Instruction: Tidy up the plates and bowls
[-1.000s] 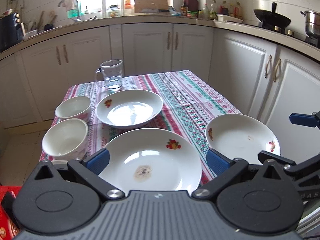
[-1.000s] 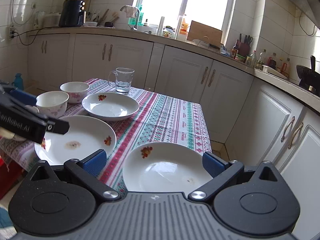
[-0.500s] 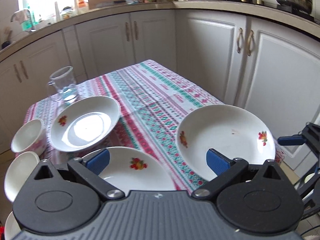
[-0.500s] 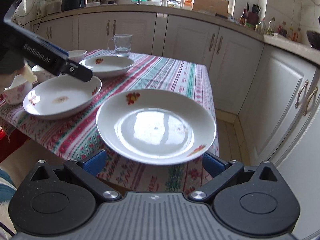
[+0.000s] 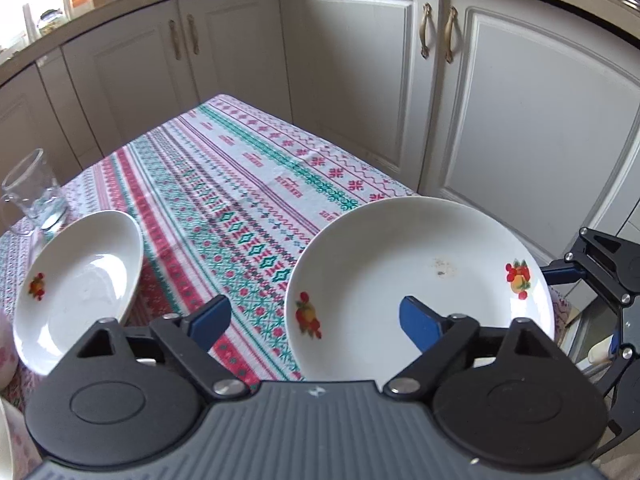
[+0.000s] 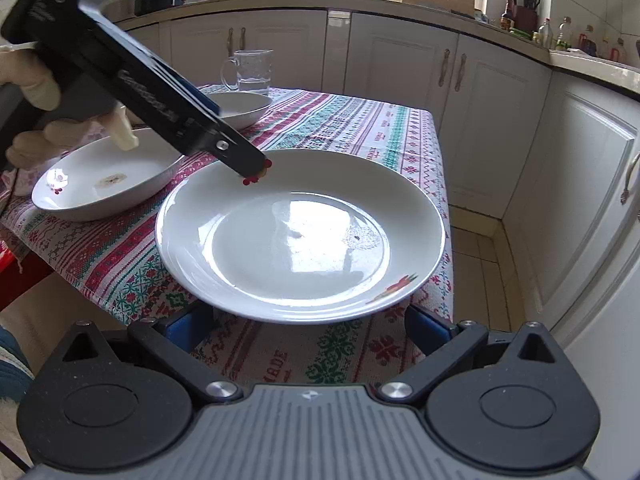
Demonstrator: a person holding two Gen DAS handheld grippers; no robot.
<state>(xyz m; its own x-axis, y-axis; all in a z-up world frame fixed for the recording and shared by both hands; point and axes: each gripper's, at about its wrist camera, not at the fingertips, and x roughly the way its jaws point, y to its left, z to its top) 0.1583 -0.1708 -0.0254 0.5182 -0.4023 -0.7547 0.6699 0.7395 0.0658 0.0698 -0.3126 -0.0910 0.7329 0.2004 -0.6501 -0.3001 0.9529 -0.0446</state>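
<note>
Little writing is showing: white lettering is running along the side of the left gripper [image 6: 256,168] in the right wrist view, too blurred and cut off to read, and the hanging hem of the tablecloth [image 6: 276,360] is bearing woven letters that seem to spell "MADE"

The white plate with fruit prints [image 5: 420,280] is lying at the right corner of the desk [image 5: 240,184], partly over the desk's edge. The left gripper [image 5: 316,322] is sitting spread over the plate's near-left rim: one blue finger [image 5: 416,322] is hovering above the plate's inner surface and the other is standing outside the rim over the cloth, so the rim is between them with neither pad pressing. Its jaws have just been closing

The right gripper [image 6: 308,330] is sitting low at the plate's opposite rim, its blue fingers [image 6: 186,330] spread wide and tucked under the overhanging edge on either side, gripping nothing

A second white plate [image 6: 108,176] with a brownish smear is lying just beside the first, toward the desk's left edge, a third plate [image 5: 78,284] further in, and a glass mug [image 6: 250,70] is standing at the far edge
</note>
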